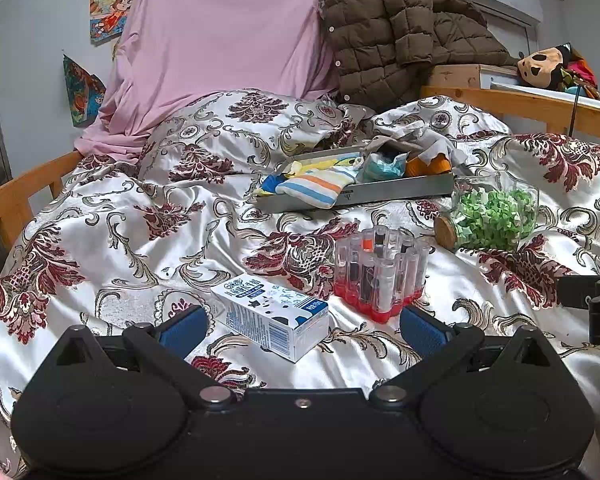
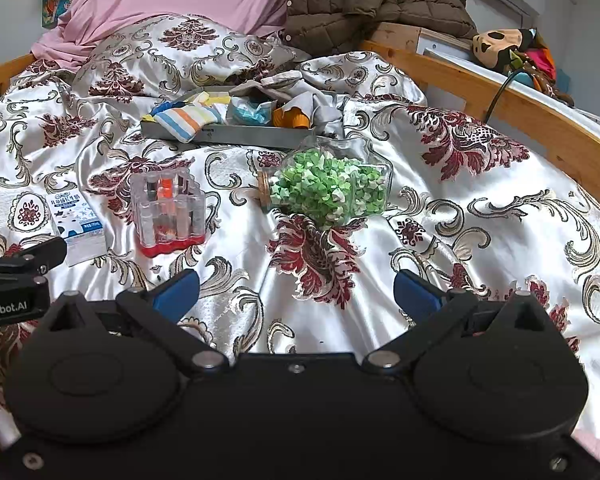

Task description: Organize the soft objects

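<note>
Grey metal tray (image 1: 396, 191) of soft bits, striped sock (image 1: 318, 189) draped over its rim, sits at twelve o'clock; the crumpled grey cloth (image 1: 428, 142) hides the tray's far end. Left gripper (image 1: 302, 326) spread wide over the white milk carton (image 1: 272, 318); right gripper (image 2: 296, 292) wide, empty. Glass jar of green paper stars (image 2: 332, 188) lies ahead at twelve.

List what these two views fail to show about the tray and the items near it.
- Tray back half: both views, gray cloth covers it.
- Orange item: both views, half under that cloth; identity unclear.
- Carton print: too small to read.
- Jar far end: right view, glare.
</note>
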{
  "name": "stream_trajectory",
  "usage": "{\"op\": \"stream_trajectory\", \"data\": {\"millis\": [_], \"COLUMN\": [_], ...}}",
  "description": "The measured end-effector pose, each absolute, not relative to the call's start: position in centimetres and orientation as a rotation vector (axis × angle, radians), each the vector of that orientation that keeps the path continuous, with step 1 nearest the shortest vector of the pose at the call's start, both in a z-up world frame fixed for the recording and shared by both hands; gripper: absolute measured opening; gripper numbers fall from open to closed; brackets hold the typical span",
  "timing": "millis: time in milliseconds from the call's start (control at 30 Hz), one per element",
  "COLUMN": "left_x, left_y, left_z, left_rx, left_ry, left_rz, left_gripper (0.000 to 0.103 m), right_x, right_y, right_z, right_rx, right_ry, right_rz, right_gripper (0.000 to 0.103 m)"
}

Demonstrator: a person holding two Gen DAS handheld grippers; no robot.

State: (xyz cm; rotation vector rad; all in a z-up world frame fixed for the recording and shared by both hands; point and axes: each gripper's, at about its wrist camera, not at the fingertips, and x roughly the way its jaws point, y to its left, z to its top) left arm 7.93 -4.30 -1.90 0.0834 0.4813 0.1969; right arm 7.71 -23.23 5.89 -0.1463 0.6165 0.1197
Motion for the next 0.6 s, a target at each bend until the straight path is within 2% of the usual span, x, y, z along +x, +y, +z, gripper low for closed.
{"op": "stream_trajectory", "data": {"millis": [600], "left_x": [8.06], "left_y": [-4.5], "left_z": [-1.87], "left_rx": [0.087], "left_ry": [0.483], "left_rz": [0.198], "left_gripper": [0.102], "right_x": [7.75], "right_y": [-23.2], "right_z": [5.92], "right_rx": [-0.147], "right_ry": [0.618], "right_rz": [0.12], "right_gripper": [0.102]}}
